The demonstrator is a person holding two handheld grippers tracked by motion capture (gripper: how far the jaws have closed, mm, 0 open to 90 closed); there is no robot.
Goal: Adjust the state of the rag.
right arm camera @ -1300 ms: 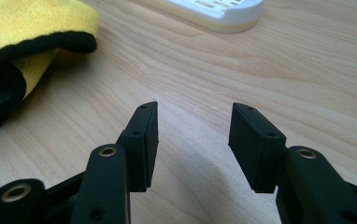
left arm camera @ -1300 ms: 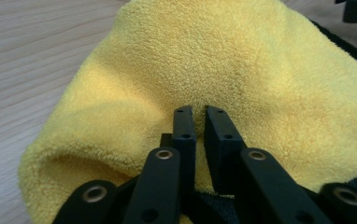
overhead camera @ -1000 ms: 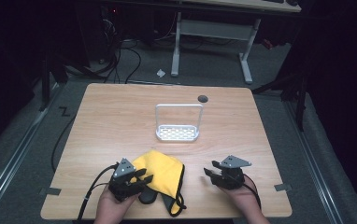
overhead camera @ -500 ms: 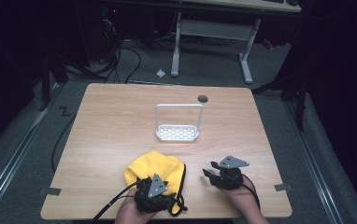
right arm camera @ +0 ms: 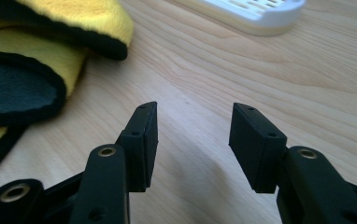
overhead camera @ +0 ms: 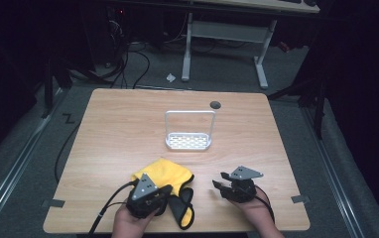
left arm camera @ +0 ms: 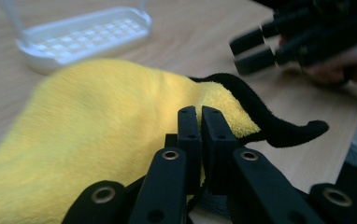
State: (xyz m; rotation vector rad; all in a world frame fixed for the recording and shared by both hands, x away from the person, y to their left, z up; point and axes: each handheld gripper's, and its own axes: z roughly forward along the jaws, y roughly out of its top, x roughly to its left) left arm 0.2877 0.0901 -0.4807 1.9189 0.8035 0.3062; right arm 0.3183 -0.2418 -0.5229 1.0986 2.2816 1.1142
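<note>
Your left gripper (left arm camera: 201, 122) has just closed its jaws on the yellow cloth (overhead camera: 165, 174), while your right gripper (overhead camera: 221, 185), jaws wide and empty, waits just beside the cloth's black-trimmed edge.

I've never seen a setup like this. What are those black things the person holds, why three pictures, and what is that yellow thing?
A person holds hand-held tongs, one in each hand, at a wooden table. One picture looks down from above; the other two come from small cameras riding on each tongs, looking along its black jaws. On the table lie a yellow cloth with a black edge and a white rack with a wire handle. The left tongs have just been closing and now pinch a fold of the cloth near its edge. The right tongs stand open over bare wood beside the cloth, holding nothing.
</note>
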